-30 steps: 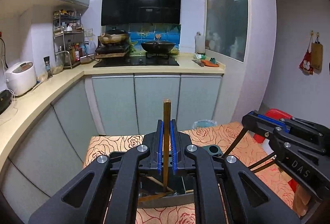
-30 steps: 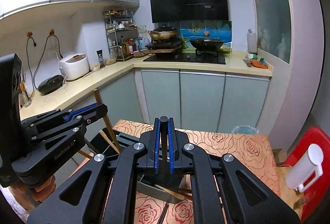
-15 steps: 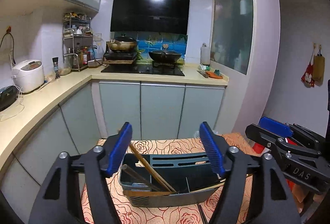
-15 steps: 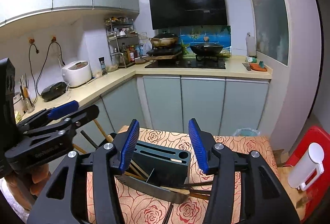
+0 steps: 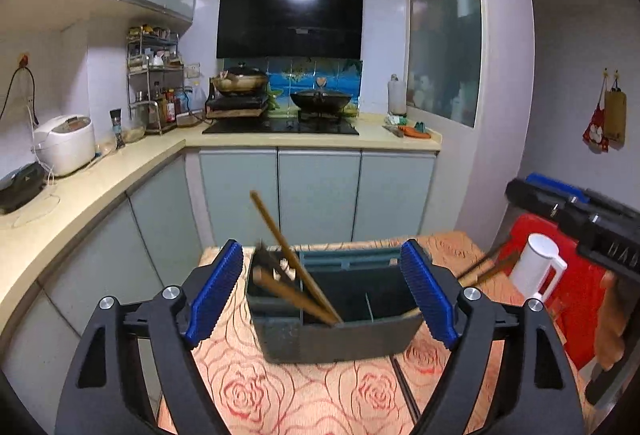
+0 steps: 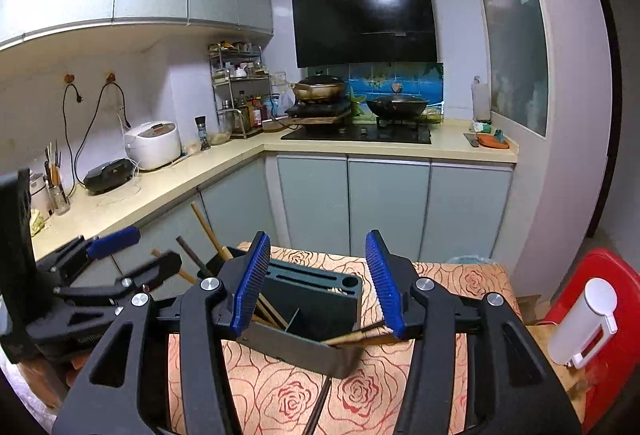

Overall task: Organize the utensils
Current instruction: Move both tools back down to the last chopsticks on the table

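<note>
The left tongs (image 5: 322, 293) have just been opening and stand released, empty. Before them the dark holder (image 5: 336, 315) sits mid-bench (image 5: 280, 395), wooden chopsticks (image 5: 296, 267) leaning in its left compartment. The right tongs (image 6: 316, 283) gape empty too. One dark stick (image 6: 318, 407) lies loose near the front edge, seemingly left to stow.
</note>
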{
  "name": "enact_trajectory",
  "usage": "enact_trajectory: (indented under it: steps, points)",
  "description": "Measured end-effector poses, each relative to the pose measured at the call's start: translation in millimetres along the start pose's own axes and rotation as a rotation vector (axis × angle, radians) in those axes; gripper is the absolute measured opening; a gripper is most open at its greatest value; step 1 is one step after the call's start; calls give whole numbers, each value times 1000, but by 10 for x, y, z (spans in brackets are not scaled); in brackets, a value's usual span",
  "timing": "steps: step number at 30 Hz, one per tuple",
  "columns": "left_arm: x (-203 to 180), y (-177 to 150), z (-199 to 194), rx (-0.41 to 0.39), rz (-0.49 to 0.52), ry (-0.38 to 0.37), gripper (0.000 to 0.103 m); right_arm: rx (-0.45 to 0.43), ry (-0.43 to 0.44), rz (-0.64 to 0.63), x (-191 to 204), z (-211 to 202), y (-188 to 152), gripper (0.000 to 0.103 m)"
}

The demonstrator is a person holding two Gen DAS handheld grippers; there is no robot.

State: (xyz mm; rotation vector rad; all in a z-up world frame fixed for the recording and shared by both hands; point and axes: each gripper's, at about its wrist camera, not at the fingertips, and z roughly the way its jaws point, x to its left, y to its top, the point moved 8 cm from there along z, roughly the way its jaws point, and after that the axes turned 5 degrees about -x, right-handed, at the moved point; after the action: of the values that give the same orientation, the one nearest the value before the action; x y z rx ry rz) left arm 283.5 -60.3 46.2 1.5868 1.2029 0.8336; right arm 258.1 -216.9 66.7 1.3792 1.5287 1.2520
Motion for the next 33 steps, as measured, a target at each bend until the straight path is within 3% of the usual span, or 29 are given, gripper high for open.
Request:
enact_trajectory:
  steps: [10, 14, 33]
  points:
    - [-21, -549, -198, 67, 5, 21, 78, 4, -15, 0, 2, -281, -334, 49]
    - [-27, -748, -285, 85, 14, 36, 78, 15, -37, -9, -4, -380, -571, 54]
    - [-91, -1629, -571, 203, 15, 33, 78, 102, -69, -24, 77, -714, -1661, 54]
